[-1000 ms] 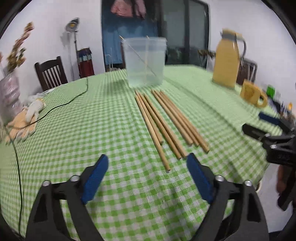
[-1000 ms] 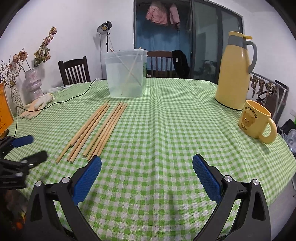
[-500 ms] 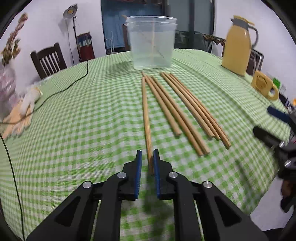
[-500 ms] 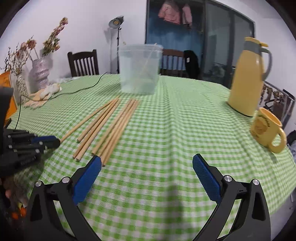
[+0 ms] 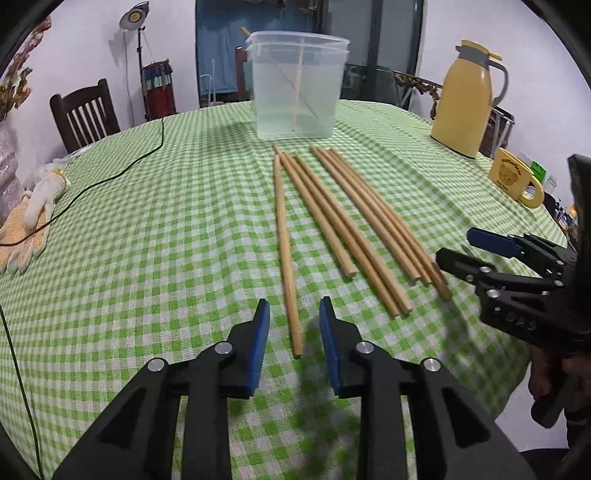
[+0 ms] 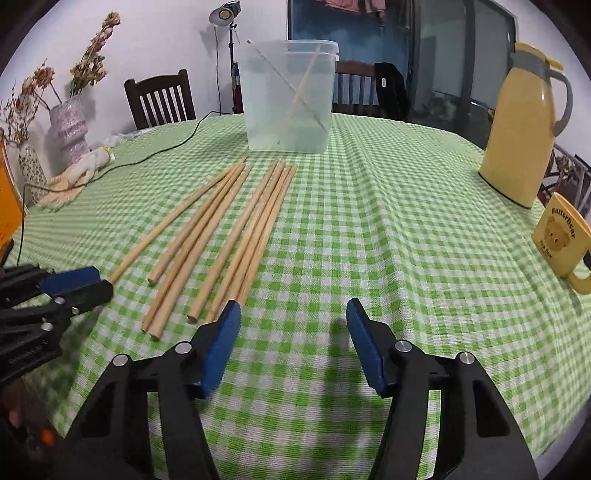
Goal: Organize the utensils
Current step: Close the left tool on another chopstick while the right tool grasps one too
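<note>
Long wooden chopsticks (image 5: 332, 221) lie side by side on the green checked tablecloth (image 5: 166, 240), before a clear plastic tub (image 5: 297, 85). The leftmost stick's (image 5: 286, 254) near end sits untouched between the opening left gripper (image 5: 293, 325). The right gripper (image 6: 291, 314), closing, is empty. A yellow jug (image 6: 517, 129) and mug (image 6: 561, 240), partly cut off, stand right.

Both wrist views were evenly and fairly brightly lit from overhead, with soft, short shadows lying on the checked tablecloth (image 5: 184, 240) beneath the gripper fingers. A lit floor lamp (image 6: 227, 13) glared against the white wall. Fisheye distortion bowed the table edge, and dark vignetting filled the corners. The right wrist view showed motion blur in the near cloth and around the yellow mug (image 6: 563, 240); the left wrist view was sharper.
</note>
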`<state>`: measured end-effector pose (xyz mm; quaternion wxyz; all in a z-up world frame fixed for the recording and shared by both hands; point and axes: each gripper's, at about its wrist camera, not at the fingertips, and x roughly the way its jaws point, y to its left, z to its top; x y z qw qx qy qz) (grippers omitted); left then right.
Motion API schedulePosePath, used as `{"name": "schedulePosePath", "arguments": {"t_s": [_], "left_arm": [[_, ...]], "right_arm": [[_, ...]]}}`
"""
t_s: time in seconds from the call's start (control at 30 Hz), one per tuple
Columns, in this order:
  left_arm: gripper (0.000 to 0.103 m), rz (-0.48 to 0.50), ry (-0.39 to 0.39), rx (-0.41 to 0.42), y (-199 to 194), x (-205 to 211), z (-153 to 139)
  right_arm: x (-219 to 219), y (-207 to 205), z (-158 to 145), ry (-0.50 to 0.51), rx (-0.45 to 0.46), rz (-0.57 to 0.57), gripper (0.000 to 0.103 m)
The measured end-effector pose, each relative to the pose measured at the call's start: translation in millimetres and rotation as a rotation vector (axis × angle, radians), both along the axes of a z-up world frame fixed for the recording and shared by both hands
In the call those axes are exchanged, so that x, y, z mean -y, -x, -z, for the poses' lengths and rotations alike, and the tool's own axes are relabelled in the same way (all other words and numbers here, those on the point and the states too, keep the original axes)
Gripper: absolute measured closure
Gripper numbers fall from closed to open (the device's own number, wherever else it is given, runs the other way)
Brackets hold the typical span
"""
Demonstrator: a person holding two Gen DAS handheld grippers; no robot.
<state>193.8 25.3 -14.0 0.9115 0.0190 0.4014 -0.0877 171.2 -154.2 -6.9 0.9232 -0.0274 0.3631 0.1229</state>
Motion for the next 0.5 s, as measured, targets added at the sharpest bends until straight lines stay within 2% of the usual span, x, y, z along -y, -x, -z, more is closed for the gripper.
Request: {"name": "schedulePosePath", "arguments": {"t_s": [0.23,0.37,0.5], "left_arm": [[0.078,0.001,0.011,0.007,0,-2,1],[0.078,0.011,-0.016,0.015,3,1,1],[0.078,0.010,-0.007,0.015,4,3,2]], "right_arm": [[-13,0,0,0.071,0.005,-0.002,0.049],[-16,2,0,0.071,0.003,-0.001,0.053],[-22,3,3,0.077,-0.005,-0.020,0.058]]}}
